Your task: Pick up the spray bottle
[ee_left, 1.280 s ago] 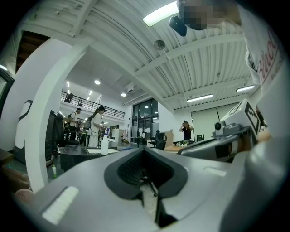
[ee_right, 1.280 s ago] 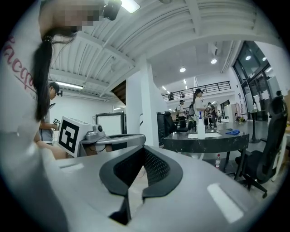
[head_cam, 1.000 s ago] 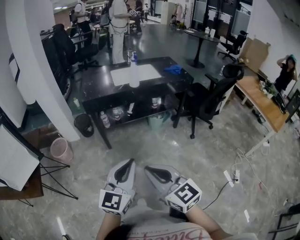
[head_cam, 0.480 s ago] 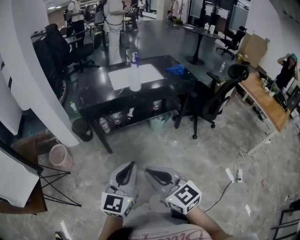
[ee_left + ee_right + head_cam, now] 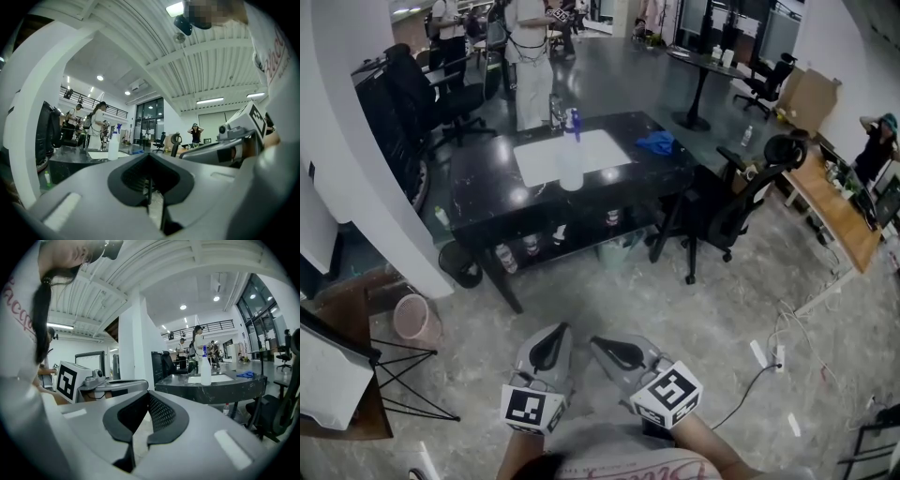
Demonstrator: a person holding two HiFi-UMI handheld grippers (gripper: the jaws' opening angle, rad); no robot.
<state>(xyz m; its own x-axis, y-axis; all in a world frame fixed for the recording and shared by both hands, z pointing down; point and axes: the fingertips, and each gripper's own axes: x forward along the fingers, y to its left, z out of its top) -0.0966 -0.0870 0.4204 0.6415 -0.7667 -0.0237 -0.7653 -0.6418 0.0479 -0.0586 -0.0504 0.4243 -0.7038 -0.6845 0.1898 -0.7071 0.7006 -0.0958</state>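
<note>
Approach comes first: the spray bottle (image 5: 572, 161) stands upright on the black worktop (image 5: 487, 192) at 12 o'clock, well apart from the left gripper (image 5: 555, 330) and right gripper (image 5: 602, 341). Both pairs of jaws are together and empty; 1 pair should spread before reaching the bottle.

The left gripper (image 5: 549, 343) and the right gripper (image 5: 617, 352) are light grey, with smooth, round shells. Each has a black, leaf-shaped hollow on top. At the back end of each sits a white cube (image 5: 532, 409) with black square marks. Behind the grippers, the person wears a white shirt (image 5: 628, 465) with red letters.
</note>
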